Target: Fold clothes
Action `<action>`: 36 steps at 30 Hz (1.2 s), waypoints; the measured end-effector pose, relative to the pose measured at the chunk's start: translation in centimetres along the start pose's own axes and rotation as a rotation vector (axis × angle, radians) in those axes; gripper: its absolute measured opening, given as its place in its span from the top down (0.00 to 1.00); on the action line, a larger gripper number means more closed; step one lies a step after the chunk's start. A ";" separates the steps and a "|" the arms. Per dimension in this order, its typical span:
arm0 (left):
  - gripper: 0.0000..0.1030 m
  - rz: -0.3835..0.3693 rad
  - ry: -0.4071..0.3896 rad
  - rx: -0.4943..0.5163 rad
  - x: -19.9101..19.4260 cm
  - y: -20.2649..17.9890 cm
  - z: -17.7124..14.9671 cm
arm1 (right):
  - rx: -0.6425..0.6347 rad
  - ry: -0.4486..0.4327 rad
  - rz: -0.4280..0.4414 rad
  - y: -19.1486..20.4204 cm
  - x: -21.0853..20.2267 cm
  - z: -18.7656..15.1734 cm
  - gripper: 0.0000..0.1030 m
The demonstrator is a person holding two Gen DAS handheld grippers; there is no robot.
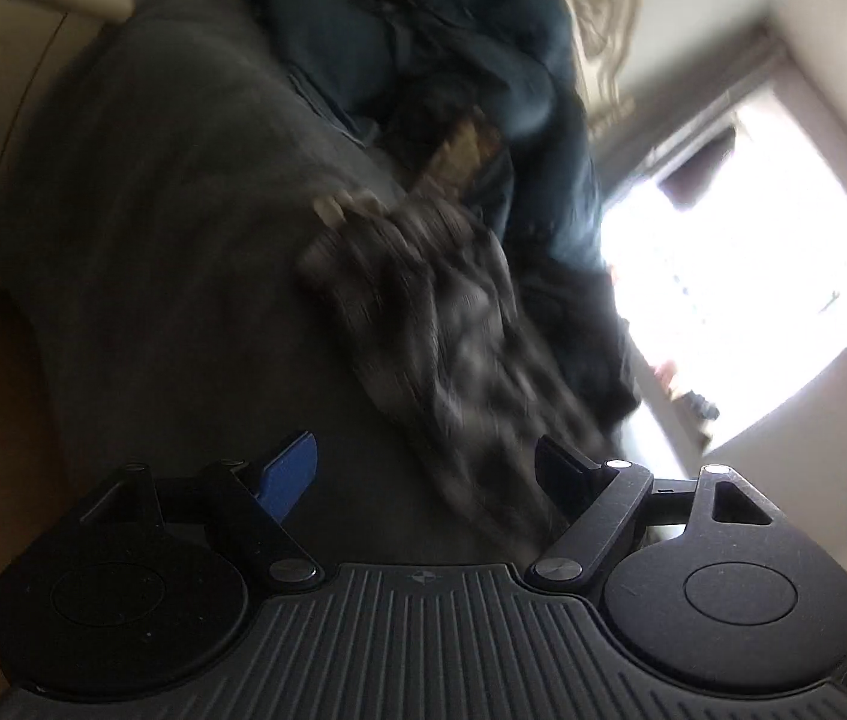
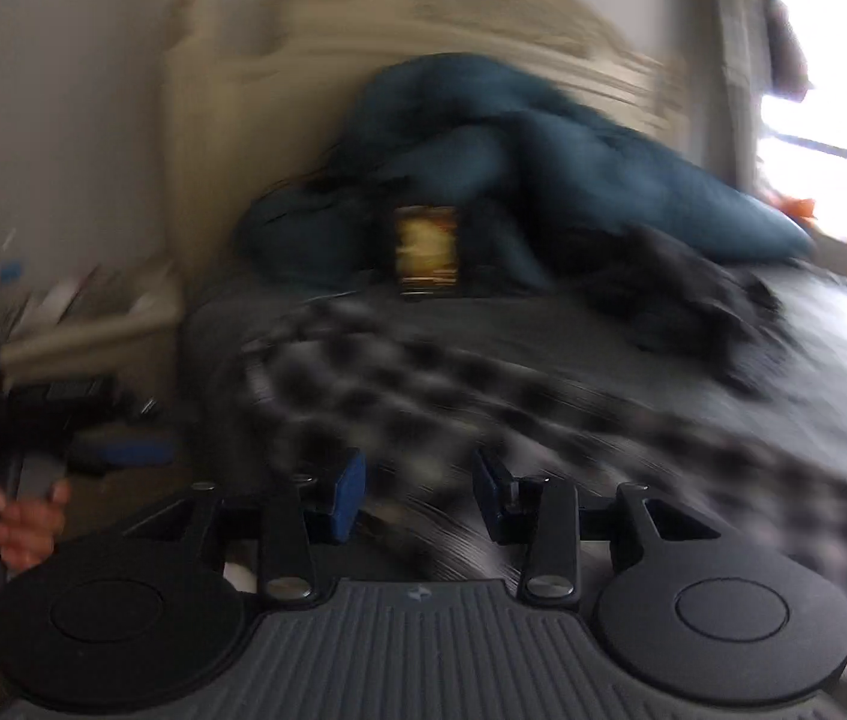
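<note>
A black-and-white checked garment (image 1: 441, 324) lies spread on the grey bed sheet (image 1: 171, 228), blurred by motion. My left gripper (image 1: 423, 474) is open above the sheet, and the garment's edge runs past its right finger (image 1: 561, 468). In the right wrist view the same garment (image 2: 483, 396) stretches from the middle towards the lower right. My right gripper (image 2: 420, 498) is open just over its near edge, with the pads apart and nothing pinched. At that view's left edge a hand (image 2: 21, 516) holds the left gripper (image 2: 111, 450).
A bunched blue duvet (image 2: 513, 162) lies against the cream headboard (image 2: 423, 18). A yellowish box (image 2: 426, 252) stands in front of it. A black garment (image 2: 681, 300) lies at the right. A bright window (image 1: 741, 252) is beyond the bed, and cluttered shelves (image 2: 63, 306) stand at its left.
</note>
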State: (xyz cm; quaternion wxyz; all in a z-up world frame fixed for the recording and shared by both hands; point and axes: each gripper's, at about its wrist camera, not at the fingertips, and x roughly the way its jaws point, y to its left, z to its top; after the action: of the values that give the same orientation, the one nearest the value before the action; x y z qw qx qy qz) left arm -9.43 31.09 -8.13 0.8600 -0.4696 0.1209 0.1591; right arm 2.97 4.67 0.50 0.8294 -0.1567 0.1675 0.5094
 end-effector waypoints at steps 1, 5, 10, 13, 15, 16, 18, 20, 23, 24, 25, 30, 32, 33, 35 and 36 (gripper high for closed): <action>0.22 -0.002 -0.006 -0.029 0.5 0.5 0.7 | -0.057 -0.004 0.013 1.5 1.7 0.4 0.45; 0.22 -0.014 -0.038 -0.131 2.2 2.1 3.1 | -0.262 -0.001 0.022 6.4 7.8 1.5 0.35; 0.22 -0.014 -0.081 -0.193 2.5 3.9 5.3 | -0.445 0.032 0.032 10.4 13.9 2.8 0.27; 0.22 -0.002 -0.095 -0.214 2.4 4.8 5.7 | -0.569 0.037 0.008 12.6 16.9 2.5 0.20; 0.22 0.008 -0.096 -0.232 2.3 5.5 5.7 | -0.640 0.047 0.002 14.1 18.9 1.8 0.20; 0.22 0.012 -0.096 -0.240 2.1 5.8 5.7 | -0.671 0.051 -0.007 14.7 19.9 1.3 0.20; 0.22 0.019 -0.094 -0.252 1.9 6.4 5.8 | -0.730 0.066 -0.030 15.8 21.7 0.4 0.20; 0.22 0.028 -0.090 -0.254 1.6 6.9 5.8 | -0.766 0.066 -0.062 16.4 23.1 -0.6 0.19; 0.22 0.023 -0.078 -0.240 1.4 7.1 5.8 | -0.704 0.048 -0.060 16.2 23.8 -0.4 0.18; 0.22 0.020 -0.073 -0.233 1.3 7.1 5.8 | -0.666 0.049 -0.055 15.8 23.9 -0.2 0.19; 0.22 0.015 -0.067 -0.223 1.4 7.1 5.9 | -0.624 0.050 -0.051 15.4 23.9 0.1 0.25; 0.21 -0.052 -0.033 -0.194 2.6 6.6 6.4 | -0.372 0.066 -0.018 12.5 23.8 1.9 0.41; 0.20 -0.103 -0.003 -0.203 3.5 6.4 6.7 | -0.310 0.066 -0.014 11.9 23.6 2.1 0.46; 0.20 -0.121 0.012 -0.218 4.1 6.5 6.8 | -0.285 0.065 -0.014 11.6 23.5 2.1 0.53; 0.18 -0.157 0.041 -0.248 5.3 6.6 7.0 | -0.236 0.061 -0.013 11.1 23.4 2.2 0.66; 0.18 -0.175 0.056 -0.264 5.9 6.6 7.2 | -0.213 0.058 -0.010 10.8 23.4 2.3 0.67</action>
State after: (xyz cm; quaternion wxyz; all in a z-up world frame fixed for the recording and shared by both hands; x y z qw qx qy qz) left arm -6.15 41.44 -11.52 0.7978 -0.5914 0.0812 0.0848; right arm 3.45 28.88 -8.63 0.8053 -0.2596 0.1356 0.5155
